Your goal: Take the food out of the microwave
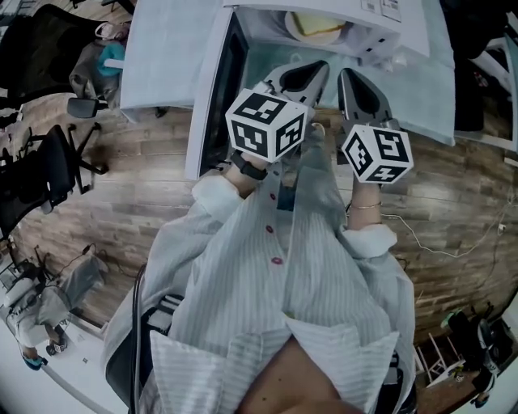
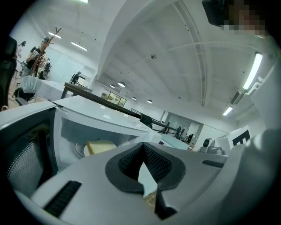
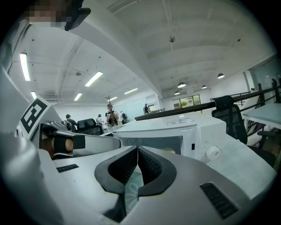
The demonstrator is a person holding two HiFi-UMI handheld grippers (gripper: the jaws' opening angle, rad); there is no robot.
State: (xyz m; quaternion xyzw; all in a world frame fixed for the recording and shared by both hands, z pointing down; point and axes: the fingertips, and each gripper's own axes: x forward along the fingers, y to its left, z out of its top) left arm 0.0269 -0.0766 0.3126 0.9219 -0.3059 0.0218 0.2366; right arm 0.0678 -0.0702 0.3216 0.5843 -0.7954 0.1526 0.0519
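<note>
Head view: wood-plank floor (image 1: 137,186), white table (image 1: 162,65); microwave (image 1: 405,32) at 12 o'clock, food slab (image 1: 316,26) lying 9-to-3; left gripper (image 1: 314,71) and right gripper (image 1: 350,78) closed, empty.

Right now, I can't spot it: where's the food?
Head view, top centre: the food lies on a plate inside the open microwave, right of its door.

The white box-shaped microwave (image 1: 380,28) sits at the top centre of the head view, its door (image 1: 212,97) swung open to the left. Inside, a pale yellow slab of food (image 1: 317,24) lies on a round white plate (image 1: 290,26).
</note>
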